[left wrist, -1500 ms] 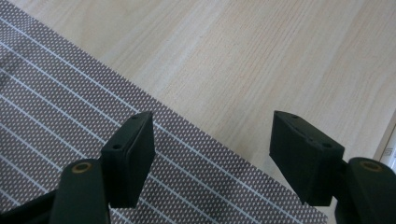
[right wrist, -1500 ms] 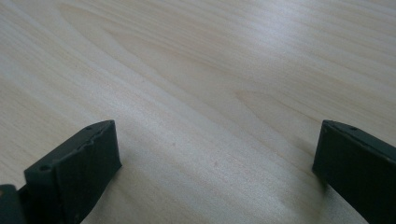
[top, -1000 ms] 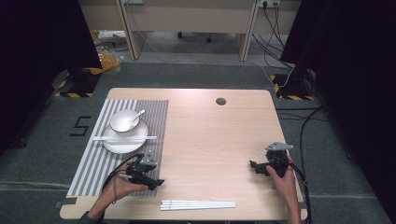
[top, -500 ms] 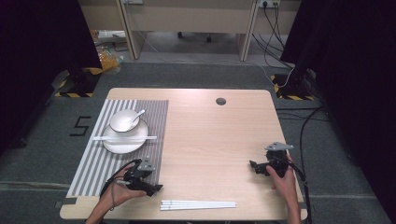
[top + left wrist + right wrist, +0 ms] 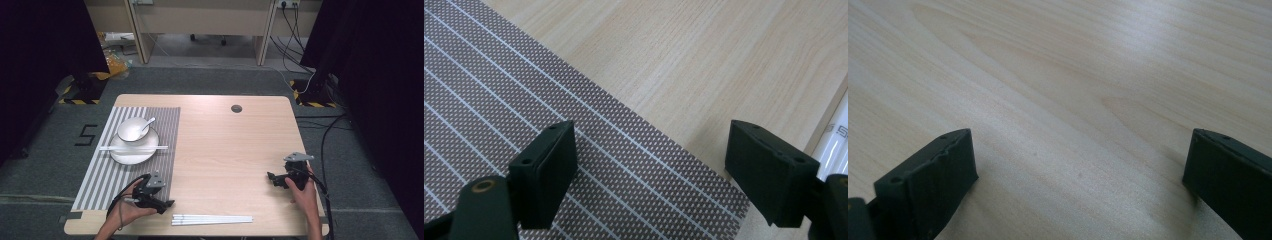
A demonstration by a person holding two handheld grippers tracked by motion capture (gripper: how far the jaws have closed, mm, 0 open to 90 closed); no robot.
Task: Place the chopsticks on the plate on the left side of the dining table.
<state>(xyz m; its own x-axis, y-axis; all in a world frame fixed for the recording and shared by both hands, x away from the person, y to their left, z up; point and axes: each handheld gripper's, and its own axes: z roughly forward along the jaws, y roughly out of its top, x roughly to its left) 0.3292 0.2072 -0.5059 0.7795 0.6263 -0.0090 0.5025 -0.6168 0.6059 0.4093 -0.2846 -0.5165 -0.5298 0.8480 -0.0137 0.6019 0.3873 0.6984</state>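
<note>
Chopsticks (image 5: 212,219) lie flat along the near edge of the desk (image 5: 225,145), white and side by side, and nothing holds them. The left tongs (image 5: 165,204) sit just beside their left end, low over the near right corner of the striped mat (image 5: 107,177). Their jaws have just been opening and now stand wide apart, with only mat and bare wood between them (a bit of white shows at the right edge of the left gripper view). The person's left hand (image 5: 127,210) comes in from the near edge and holds these tongs.

The right tongs (image 5: 272,177) rest near the right edge of the desk, well apart from the chopsticks. Their jaws stand wide apart too, with only bare wood between them. The right hand (image 5: 302,187) holds them.

A plate (image 5: 134,148) sits on the far part of the mat. A bowl (image 5: 132,129) with a spoon (image 5: 148,123) in it stands on the plate, and another pair of chopsticks (image 5: 134,147) lies across the plate.
</note>
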